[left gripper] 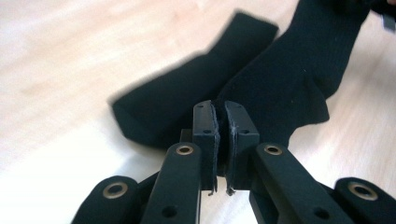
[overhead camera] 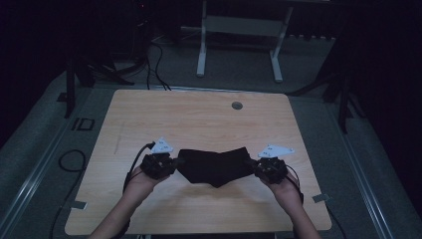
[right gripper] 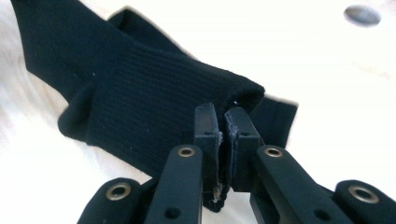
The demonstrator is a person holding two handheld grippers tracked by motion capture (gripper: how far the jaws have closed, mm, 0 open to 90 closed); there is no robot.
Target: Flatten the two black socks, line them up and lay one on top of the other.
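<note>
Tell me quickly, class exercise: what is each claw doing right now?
Left claw: closed, gripping one end of the black sock.
Right claw: closed, gripping the same sock's ribbed cuff at the other end.

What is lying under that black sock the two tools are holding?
A second black sock lies beneath the held sock, sticking out beside it on the wooden table. How far the lower sock reaches beneath is covered, so I can't tell.
</note>
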